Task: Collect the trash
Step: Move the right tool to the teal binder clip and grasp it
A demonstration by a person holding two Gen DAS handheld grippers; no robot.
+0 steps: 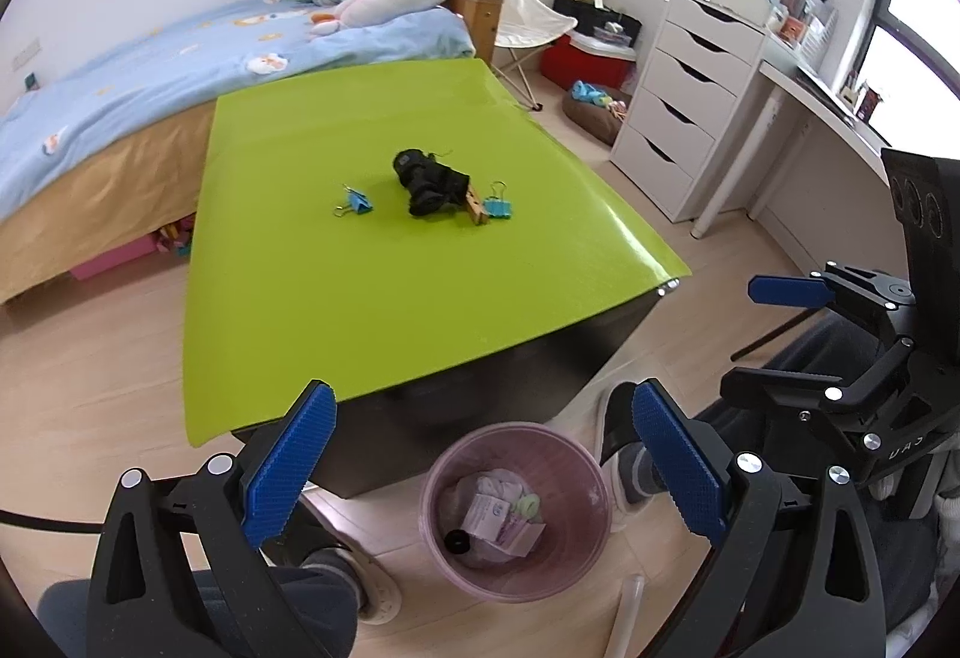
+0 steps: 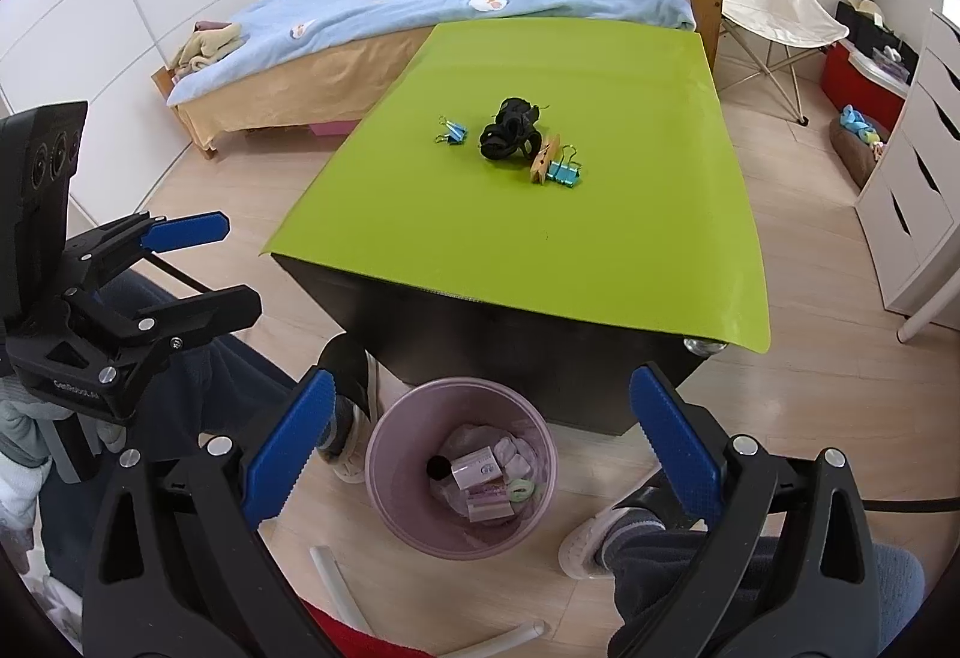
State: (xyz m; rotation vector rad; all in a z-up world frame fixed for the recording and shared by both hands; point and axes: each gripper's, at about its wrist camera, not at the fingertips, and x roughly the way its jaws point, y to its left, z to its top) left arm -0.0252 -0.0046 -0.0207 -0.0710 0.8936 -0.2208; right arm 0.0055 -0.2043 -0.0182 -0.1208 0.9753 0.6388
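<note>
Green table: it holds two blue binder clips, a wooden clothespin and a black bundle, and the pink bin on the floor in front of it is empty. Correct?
Not quite. The pink bin is not empty: the right wrist view shows paper packets and other scraps inside. The rest stands: two blue binder clips, a wooden clothespin and a black bundle lie on the green table.

I read "GenRobot.AI", small and partly blurred, on the left gripper body at my lower left. Printing on the trash cartons is too small to read.
</note>
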